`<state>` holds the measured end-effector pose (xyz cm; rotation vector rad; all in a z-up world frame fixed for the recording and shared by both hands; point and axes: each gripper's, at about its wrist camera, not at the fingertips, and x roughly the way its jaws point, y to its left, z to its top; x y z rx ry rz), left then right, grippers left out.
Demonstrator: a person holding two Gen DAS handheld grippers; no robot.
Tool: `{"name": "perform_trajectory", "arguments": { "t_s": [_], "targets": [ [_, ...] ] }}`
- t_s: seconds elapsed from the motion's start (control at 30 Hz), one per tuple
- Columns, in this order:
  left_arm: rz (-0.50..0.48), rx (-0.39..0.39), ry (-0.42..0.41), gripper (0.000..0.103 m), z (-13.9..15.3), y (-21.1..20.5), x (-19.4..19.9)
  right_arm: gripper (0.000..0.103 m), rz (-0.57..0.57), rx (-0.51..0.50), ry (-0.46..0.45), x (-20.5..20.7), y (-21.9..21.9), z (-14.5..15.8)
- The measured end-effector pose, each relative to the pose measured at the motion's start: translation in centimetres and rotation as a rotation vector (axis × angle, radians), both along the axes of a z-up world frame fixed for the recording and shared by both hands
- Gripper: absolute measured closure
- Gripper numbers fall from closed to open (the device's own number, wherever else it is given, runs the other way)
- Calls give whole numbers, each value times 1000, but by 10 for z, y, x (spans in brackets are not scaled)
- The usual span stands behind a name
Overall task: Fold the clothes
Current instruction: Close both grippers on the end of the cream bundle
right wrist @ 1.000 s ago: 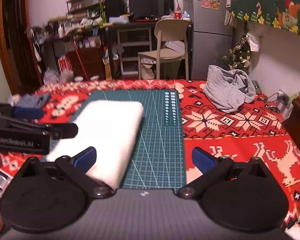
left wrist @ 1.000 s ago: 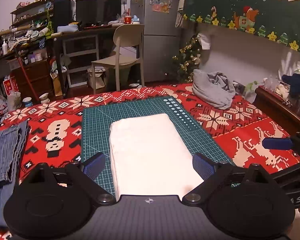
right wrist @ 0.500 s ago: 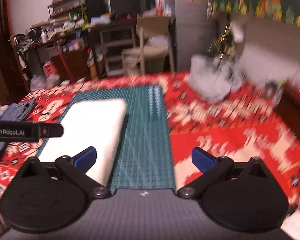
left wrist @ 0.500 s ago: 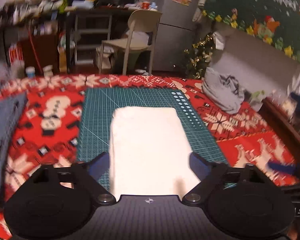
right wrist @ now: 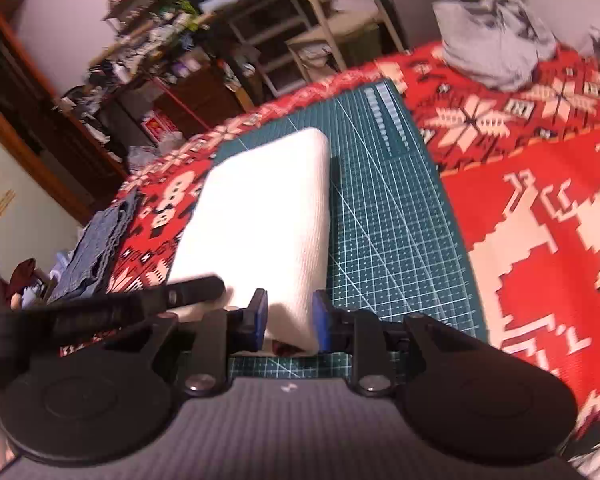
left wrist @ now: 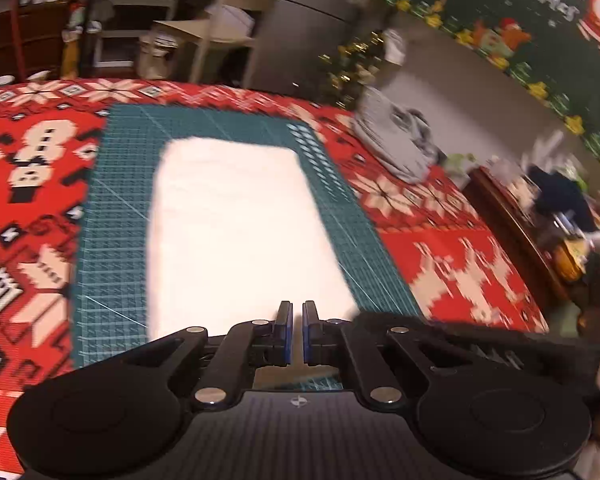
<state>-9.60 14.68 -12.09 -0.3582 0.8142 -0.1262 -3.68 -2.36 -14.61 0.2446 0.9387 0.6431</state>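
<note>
A white folded cloth [left wrist: 236, 232] lies lengthwise on the green cutting mat [left wrist: 116, 200]. My left gripper [left wrist: 296, 332] is down at the middle of the cloth's near edge. Its blue pads are almost together, with a thin strip of white between them. In the right wrist view the cloth [right wrist: 260, 216] runs away over the mat [right wrist: 392, 220]. My right gripper [right wrist: 290, 320] has the cloth's near right corner bunched between its pads, and its jaws are still closing on it. One of the left gripper's fingers [right wrist: 196, 290] lies across the near edge just to its left.
A red patterned blanket [left wrist: 452, 264] covers the surface under the mat. A crumpled grey garment [left wrist: 396, 148] lies at the far right, and folded denim [right wrist: 96, 248] is stacked at the left edge. A dark wooden ledge [left wrist: 512, 232] with clutter borders the right side.
Both grippers sank to the cloth's near edge and their jaws went from wide open to closed on it. The right wrist view has rolled, so the mat now looks tilted.
</note>
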Motion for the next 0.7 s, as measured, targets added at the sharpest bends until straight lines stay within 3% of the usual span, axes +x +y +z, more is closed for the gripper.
{"name": "perform_trajectory", "arguments": {
  "t_s": [0.33,0.5,0.67,0.7],
  "targets": [
    [-55,-32,24,98,-13,-15,-3,85,-3,-28,1,-6,6,-7],
    [-63,-27,29,98,-10,-19,-7,103,23,-30,-16,-25,-5,-2],
    [-37,25,10,98,1,-18,-22,102,73,-81,-66,-46,-13,-1],
    [-22,42,-4,98,5,-15,-27,96,85,-92,-78,-48,-14,-2]
  ]
}}
